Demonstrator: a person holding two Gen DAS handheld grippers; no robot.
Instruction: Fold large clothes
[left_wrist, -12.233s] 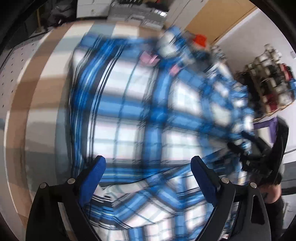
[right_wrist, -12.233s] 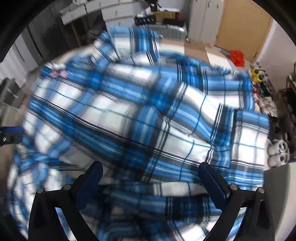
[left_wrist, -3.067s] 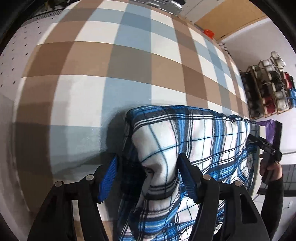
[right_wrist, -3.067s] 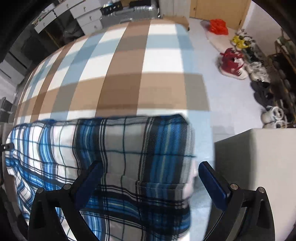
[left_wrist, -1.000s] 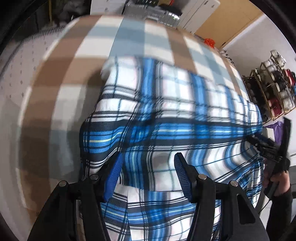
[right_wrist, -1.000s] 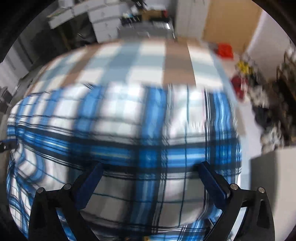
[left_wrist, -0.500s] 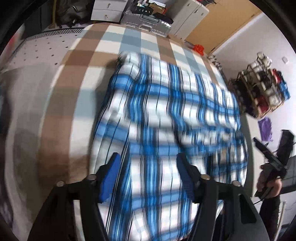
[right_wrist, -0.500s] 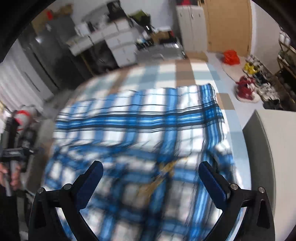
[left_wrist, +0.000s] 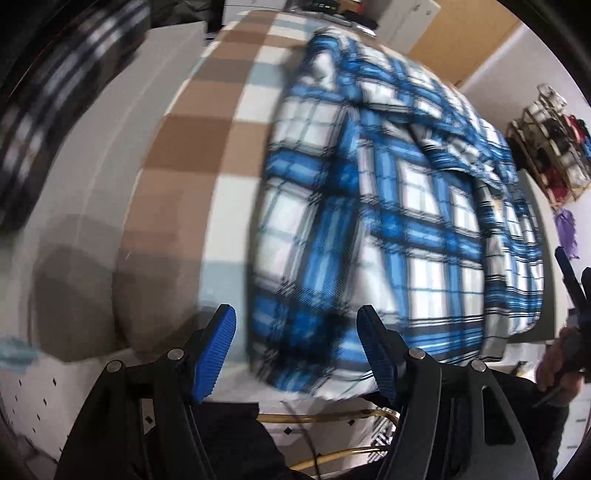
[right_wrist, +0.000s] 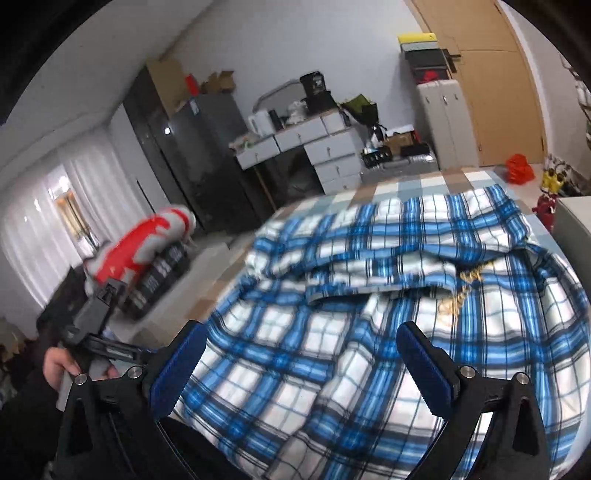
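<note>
Tongs first: our left gripper (left_wrist: 295, 332) has just been opening, nothing between its jaws; our right gripper (right_wrist: 301, 354) gapes wide, also empty. One blue plaid shirt (right_wrist: 388, 295) sprawls rumpled across the checked bedspread (left_wrist: 207, 155) just beyond both.

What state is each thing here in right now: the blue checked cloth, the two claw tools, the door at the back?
Blue plaid garment: lying loose and rumpled on the bed, held by neither tool.
Left gripper: jaws just opened, nothing between them.
Right gripper: jaws open, empty.
Checked bed cover: spread flat.
Wooden door: closed.
</note>
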